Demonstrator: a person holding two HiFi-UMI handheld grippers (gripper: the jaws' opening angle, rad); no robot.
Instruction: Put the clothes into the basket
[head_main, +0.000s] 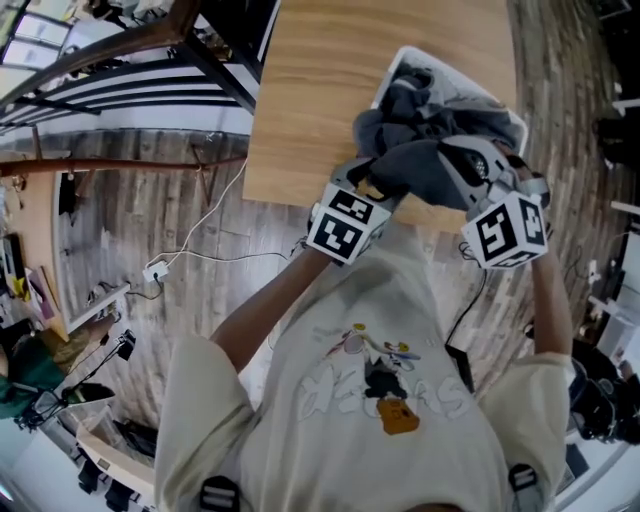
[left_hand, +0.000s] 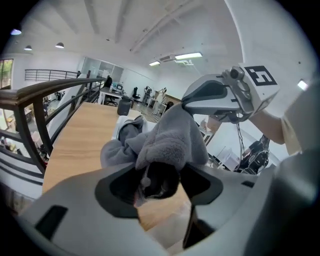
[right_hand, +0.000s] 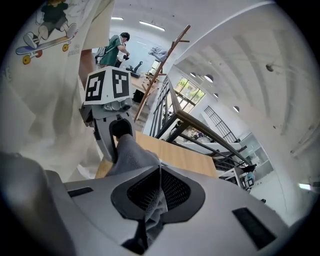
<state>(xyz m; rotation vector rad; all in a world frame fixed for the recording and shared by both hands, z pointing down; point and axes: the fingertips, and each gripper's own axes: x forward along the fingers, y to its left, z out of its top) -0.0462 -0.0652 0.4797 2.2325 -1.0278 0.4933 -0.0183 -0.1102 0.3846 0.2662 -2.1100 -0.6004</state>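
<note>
**Grey garment up over the basket!**

Wooden table (head_main: 320, 90), white basket (head_main: 392, 72) of clothes at its near right corner. The grey garment (head_main: 425, 170) hangs above; right gripper (right_hand: 159, 187) is clamped tight on it, left gripper (left_hand: 162, 177) pinches a thick bunch.

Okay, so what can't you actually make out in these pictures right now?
1. What fills the basket: head view, the held gray garment covers most of it.
2. Whether the left claw pinches the garment: left gripper view, fabric drapes over its pads.
3. What kind of garment it is: bunched up in every view.
</note>
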